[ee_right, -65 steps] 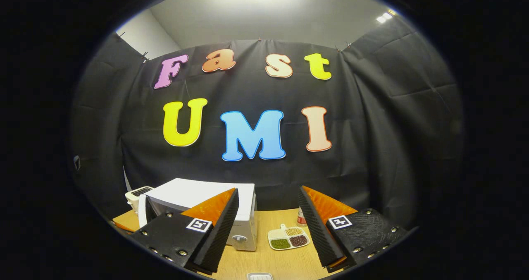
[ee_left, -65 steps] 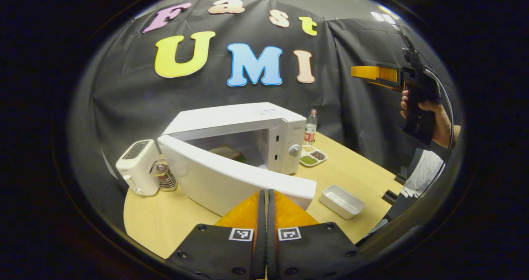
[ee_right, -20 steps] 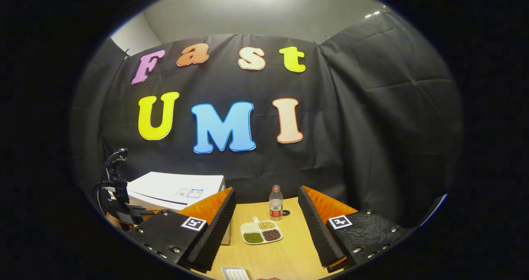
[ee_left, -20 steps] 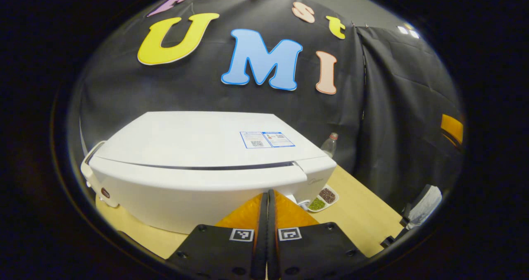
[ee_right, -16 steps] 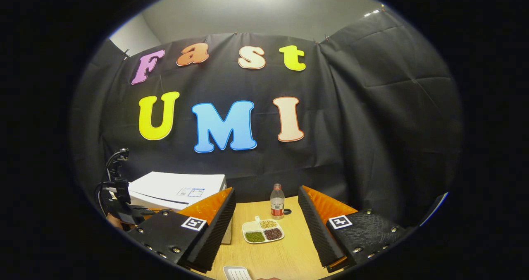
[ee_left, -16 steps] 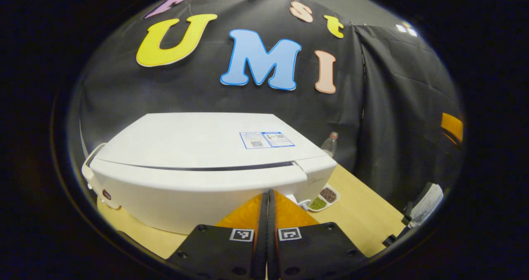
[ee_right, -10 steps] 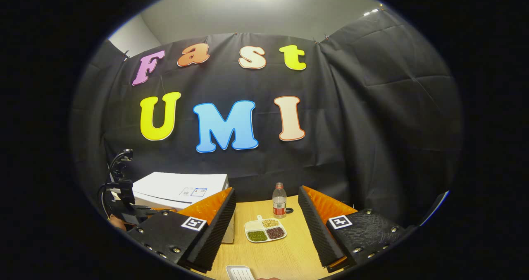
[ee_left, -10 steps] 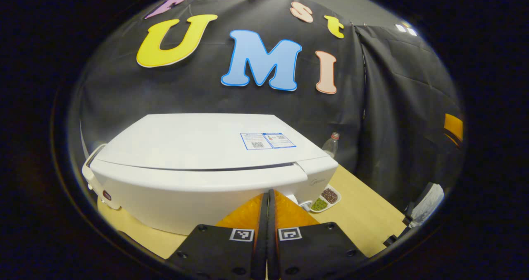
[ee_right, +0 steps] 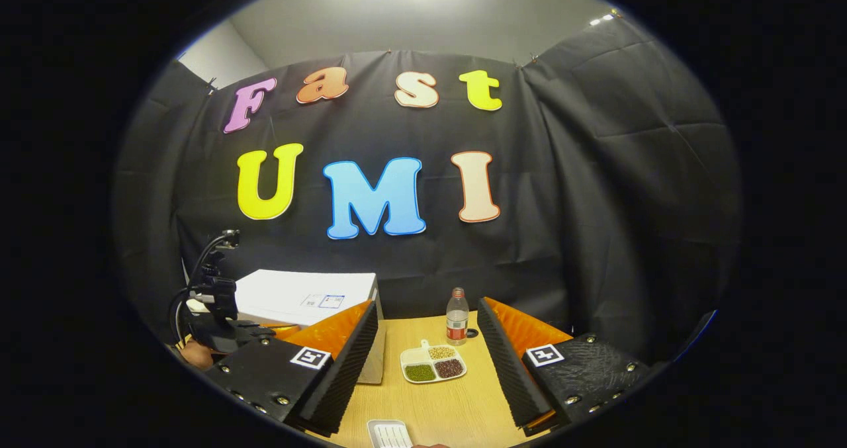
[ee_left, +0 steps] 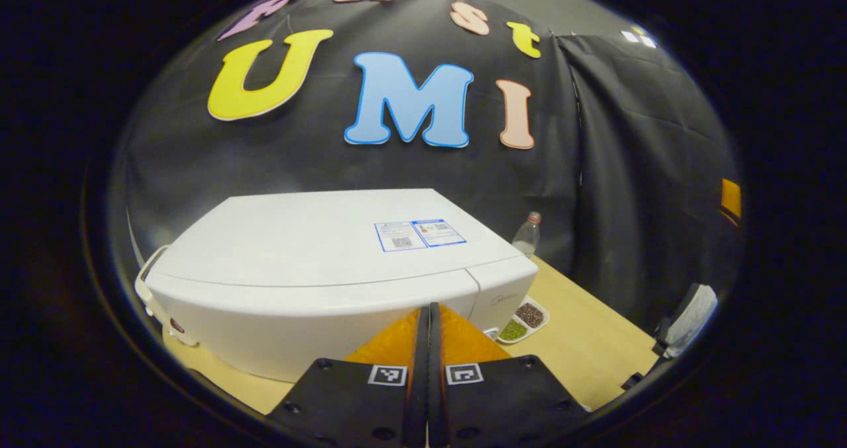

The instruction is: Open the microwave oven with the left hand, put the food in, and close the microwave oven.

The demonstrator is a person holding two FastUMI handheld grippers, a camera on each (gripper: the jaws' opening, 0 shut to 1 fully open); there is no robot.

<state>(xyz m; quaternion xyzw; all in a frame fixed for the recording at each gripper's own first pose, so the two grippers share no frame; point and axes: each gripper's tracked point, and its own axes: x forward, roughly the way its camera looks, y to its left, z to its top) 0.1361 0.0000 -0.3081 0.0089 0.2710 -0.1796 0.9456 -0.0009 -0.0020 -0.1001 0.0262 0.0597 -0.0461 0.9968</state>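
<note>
The white microwave (ee_left: 317, 243) stands on the wooden table (ee_left: 582, 342) with its door flush against the body, so its inside is hidden. My left gripper (ee_left: 429, 310) is shut with nothing between its fingers, and its tips rest on the door's front near the right end. In the right gripper view the microwave (ee_right: 298, 297) sits at the left, with the left gripper (ee_right: 213, 309) and the hand (ee_right: 193, 354) holding it in front of it. My right gripper (ee_right: 428, 304) hangs open and holds nothing, well above the table (ee_right: 437, 402).
A clear bottle (ee_right: 456, 323) and a divided dish of beans (ee_right: 433, 363) stand right of the microwave. A small white tray (ee_right: 389, 433) lies near the front edge. A white toaster (ee_left: 151, 282) peeks out at the microwave's left.
The microwave door, wide open 3.2 s ago with food inside, has been pushed by my left gripper and its last gap has closed. The right gripper drifted slightly.
</note>
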